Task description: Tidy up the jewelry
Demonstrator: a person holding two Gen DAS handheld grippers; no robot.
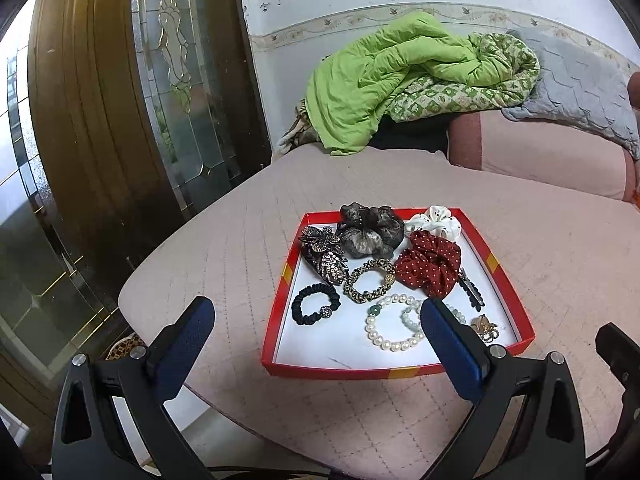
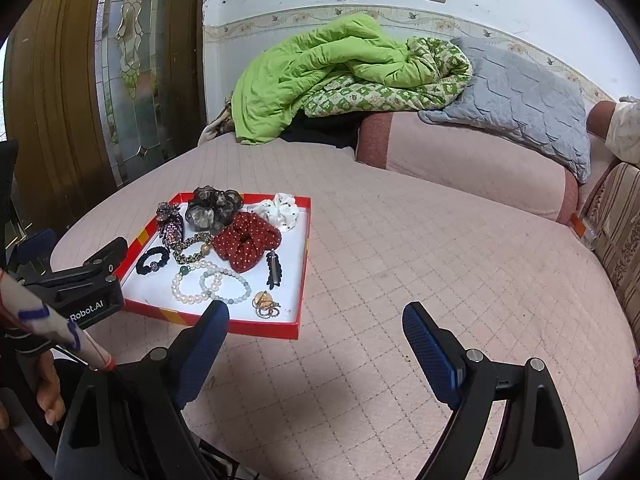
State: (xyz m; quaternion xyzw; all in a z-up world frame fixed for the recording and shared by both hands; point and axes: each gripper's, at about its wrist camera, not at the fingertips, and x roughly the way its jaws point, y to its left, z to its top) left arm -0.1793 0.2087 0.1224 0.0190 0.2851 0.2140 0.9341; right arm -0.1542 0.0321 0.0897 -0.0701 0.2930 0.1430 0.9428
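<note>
I hold my left gripper (image 1: 316, 316) spread wide and empty over the near edge of the red tray (image 1: 280, 300) of jewelry on the pink quilted bed (image 2: 400, 240). My right gripper (image 2: 314, 320) gapes empty beside it, near the pearl bracelet (image 2: 188, 284).

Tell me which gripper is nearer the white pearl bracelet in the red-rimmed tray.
Left. The left gripper hangs open at the tray's near edge, one finger overlapping the white pearl bracelet. The right gripper is open over bare quilt, right of the red-rimmed tray.
</note>
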